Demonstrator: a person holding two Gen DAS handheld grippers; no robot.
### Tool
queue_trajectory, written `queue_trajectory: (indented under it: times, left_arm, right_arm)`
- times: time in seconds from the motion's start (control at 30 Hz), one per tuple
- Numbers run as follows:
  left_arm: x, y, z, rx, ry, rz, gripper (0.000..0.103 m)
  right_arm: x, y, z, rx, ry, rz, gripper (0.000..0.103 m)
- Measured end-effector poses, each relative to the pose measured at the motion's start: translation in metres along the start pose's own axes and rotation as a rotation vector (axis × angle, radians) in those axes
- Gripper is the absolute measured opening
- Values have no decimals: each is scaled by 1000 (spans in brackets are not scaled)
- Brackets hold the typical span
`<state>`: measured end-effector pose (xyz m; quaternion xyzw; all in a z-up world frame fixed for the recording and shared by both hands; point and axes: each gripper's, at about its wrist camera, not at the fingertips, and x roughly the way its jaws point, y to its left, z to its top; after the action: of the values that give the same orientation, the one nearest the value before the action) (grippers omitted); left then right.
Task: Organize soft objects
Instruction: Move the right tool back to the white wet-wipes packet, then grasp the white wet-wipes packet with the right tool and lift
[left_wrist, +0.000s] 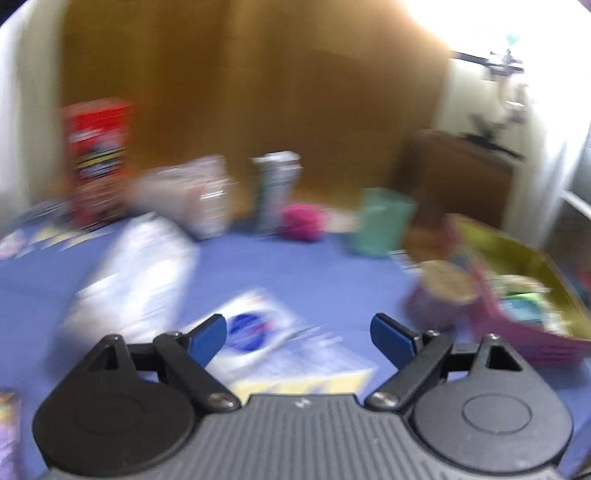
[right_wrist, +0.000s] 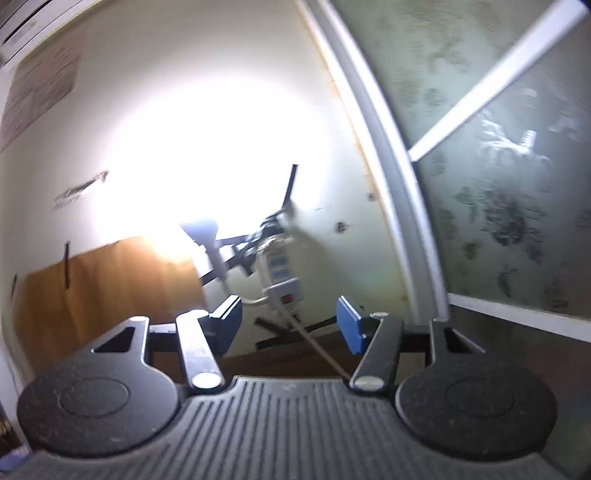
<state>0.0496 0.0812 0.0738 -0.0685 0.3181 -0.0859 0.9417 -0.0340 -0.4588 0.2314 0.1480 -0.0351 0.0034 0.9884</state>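
Two grippers, both spread wide and empty: left gripper (left_wrist: 299, 338) hovers over the blue tabletop (left_wrist: 295, 266); right gripper (right_wrist: 289, 325) points at a wall and power strip (right_wrist: 282, 275), off the work. Task looks partly done at most. Pink box (left_wrist: 524, 317), right of the left gripper, already holds blurred packets. Loose soft items remain: white pack (left_wrist: 136, 273) to its left, flat pouch (left_wrist: 251, 332) beneath it, magenta ball (left_wrist: 301, 221) beyond. Teal cup (left_wrist: 384, 221): contents unreadable.

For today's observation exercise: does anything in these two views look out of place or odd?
Yes: the right claw points at a wall and a power strip, away from the blue surface where the left claw hangs open above scattered items.
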Motion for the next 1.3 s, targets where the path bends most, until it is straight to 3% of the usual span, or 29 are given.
queue_trajectory:
  times: [0.07, 0.17, 0.23, 0.37, 0.5, 0.7, 0.77, 0.8, 0.83, 0.87, 1.03, 1.13, 1.27, 1.3]
  left_arm:
    - [-5, 24, -13, -48, 13, 28, 88]
    - [-9, 46, -30, -105, 27, 16, 88]
    - [-9, 51, -36, -122, 20, 8, 88]
    - [-11, 63, -47, -172, 10, -50, 88]
    - [-14, 74, -62, -214, 8, -78, 89]
    - [-13, 83, -70, -274, 10, -99, 89]
    - [-8, 83, -69, -288, 16, -104, 89]
    - [-6, 83, -67, -295, 20, -107, 88]
    - [-3, 83, -66, -301, 26, -112, 86]
    - [1, 83, -64, -306, 31, -117, 86]
    - [23, 74, -58, -329, 83, -186, 72]
    - [29, 58, -59, -287, 95, -209, 70]
    - [30, 46, -58, -220, 109, -211, 71]
    - [29, 46, -56, -209, 101, -197, 74]
  right_arm:
    - [17, 25, -16, -34, 85, 66, 60]
    - [47, 70, -55, -59, 274, 230, 61]
    - [71, 113, -96, -128, 435, 344, 63]
    - [104, 203, -187, -264, 660, 501, 65]
    - [153, 279, -264, -273, 843, 573, 63]
    - [236, 347, -326, -240, 934, 530, 54]
    - [245, 351, -343, -235, 990, 521, 54]
    - [248, 349, -348, -206, 996, 523, 49]
    - [242, 347, -347, -204, 989, 531, 36]
    - [239, 345, -345, -203, 995, 552, 32]
    - [195, 312, -333, -188, 1003, 579, 25]
    - [162, 281, -325, -145, 990, 583, 21]
    - [124, 254, -318, -161, 918, 611, 28]
    - [114, 251, -316, -195, 891, 625, 42]
